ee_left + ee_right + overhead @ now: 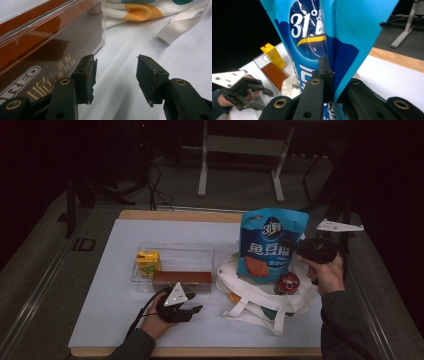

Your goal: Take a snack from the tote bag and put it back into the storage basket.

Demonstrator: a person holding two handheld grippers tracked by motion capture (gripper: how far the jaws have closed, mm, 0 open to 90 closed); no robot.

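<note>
The right gripper [295, 245] had its jaws pinched tight on a glossy blue snack bag with white lettering [267, 245], gripping a fold at the bag's right edge; in the right gripper view the foil [347, 32] was creased between the black jaws. The bag stood upright, held above the open mouth of a white cloth tote bag with orange and green patches [250, 297], which lay slumped on the white tabletop [115, 315] on the person's right. A small round red-lidded can [287, 283] sat in the tote's opening, just below the snack bag's lower corner.

The left gripper [187, 310] rested low over the table near the front edge, its jaws parted wide with nothing between them (the left gripper view showed bare white table in the gap). Just beyond it stood a clear plastic tray [175, 250] holding a long brown biscuit box [182, 279] against its near wall and a small yellow drink carton [148, 262] upright at its left end. In the left gripper view the brown box [37, 50] lay right beside the left jaw, and the tote's white strap [180, 25] trailed across the table farther off.
</note>
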